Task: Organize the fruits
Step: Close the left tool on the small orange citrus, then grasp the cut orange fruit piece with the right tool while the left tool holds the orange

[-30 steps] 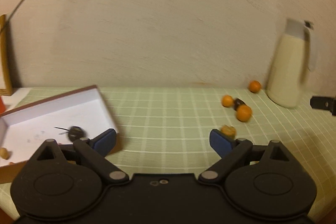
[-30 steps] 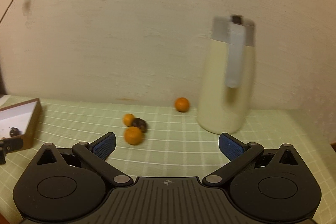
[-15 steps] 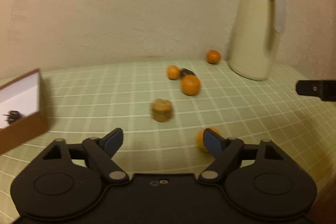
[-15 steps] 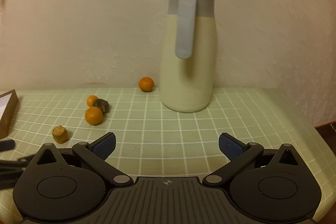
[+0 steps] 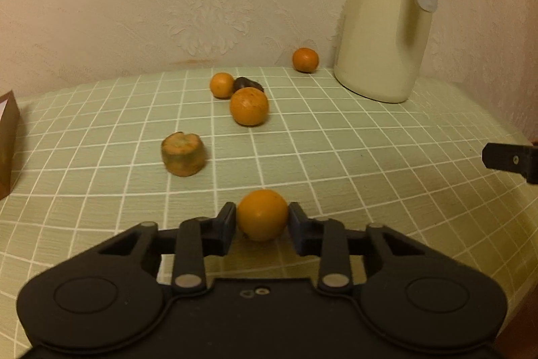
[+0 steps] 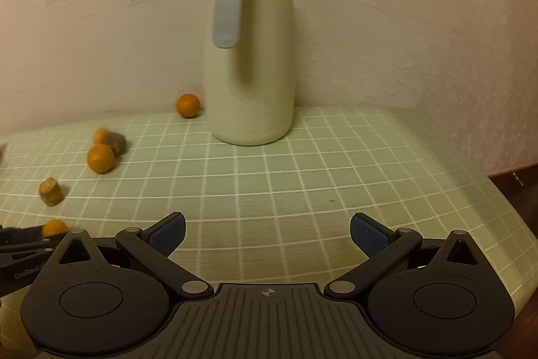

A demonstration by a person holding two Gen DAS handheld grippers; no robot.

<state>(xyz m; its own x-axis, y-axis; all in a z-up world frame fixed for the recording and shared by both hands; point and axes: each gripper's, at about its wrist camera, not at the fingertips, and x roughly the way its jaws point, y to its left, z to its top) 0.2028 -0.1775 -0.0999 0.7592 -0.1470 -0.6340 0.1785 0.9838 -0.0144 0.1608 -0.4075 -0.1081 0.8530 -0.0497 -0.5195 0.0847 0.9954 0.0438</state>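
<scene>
My left gripper (image 5: 262,219) is shut on a small orange (image 5: 262,215) low over the green checked tablecloth (image 5: 370,157); the same orange shows in the right wrist view (image 6: 53,227). Beyond it lie a brown cut fruit piece (image 5: 183,153), a larger orange (image 5: 249,106), a smaller orange (image 5: 221,85), a dark fruit (image 5: 247,84) and a far orange (image 5: 305,59) by the wall. My right gripper (image 6: 267,232) is open and empty above the cloth, right of the fruits (image 6: 100,158).
A cream thermos jug (image 6: 250,63) with a grey lid stands near the wall; it also shows in the left wrist view (image 5: 383,22). A brown box edge (image 5: 7,143) is at the far left. The table's right edge (image 6: 497,190) drops off.
My left gripper swung right from the white box to the fruits and closed on the small orange. My right gripper turned right, so the jug is now centred in its view.
</scene>
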